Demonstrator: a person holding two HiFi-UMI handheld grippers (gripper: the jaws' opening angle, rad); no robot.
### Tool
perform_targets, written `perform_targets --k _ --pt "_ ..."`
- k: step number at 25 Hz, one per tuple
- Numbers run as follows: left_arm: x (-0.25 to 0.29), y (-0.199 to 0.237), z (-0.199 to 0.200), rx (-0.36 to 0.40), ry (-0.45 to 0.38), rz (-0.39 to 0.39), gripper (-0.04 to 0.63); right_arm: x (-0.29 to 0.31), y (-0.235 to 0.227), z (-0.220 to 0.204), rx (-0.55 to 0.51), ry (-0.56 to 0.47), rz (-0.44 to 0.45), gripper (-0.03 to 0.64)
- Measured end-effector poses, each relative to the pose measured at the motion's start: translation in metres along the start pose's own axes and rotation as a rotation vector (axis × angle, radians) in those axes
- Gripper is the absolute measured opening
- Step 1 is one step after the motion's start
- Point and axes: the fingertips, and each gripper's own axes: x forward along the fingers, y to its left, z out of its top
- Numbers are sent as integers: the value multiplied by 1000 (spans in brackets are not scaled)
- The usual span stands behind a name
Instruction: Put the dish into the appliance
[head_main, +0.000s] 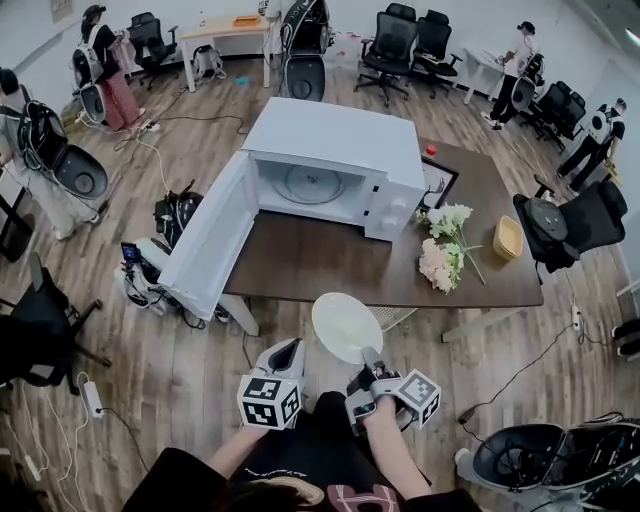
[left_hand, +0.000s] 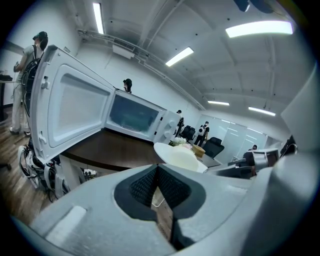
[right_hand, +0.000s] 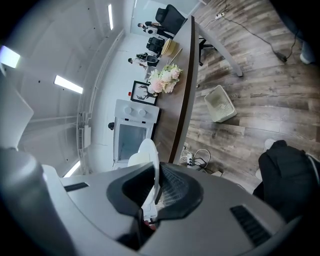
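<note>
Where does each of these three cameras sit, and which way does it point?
Head view: on the person's head, looking steeply down at the open microwave; shows forearms, the left hand-held gripper and the right hand-held gripper.
Left gripper view: on the left hand-held gripper, looking along its shut, empty jaws toward the microwave.
Right gripper view: on the right hand-held gripper, tilted sideways, looking along jaws clamped on the plate.
Shared: all three show microwave and plate.
</note>
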Motion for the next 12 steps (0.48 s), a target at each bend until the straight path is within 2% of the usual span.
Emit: perform_targets --k 5,12 --pt "11 9 5 -4 11 14 5 17 2 6 0 9 -14 37" --pt "38 27 17 -24 18 75 6 55 4 24 0 61 -38 38"
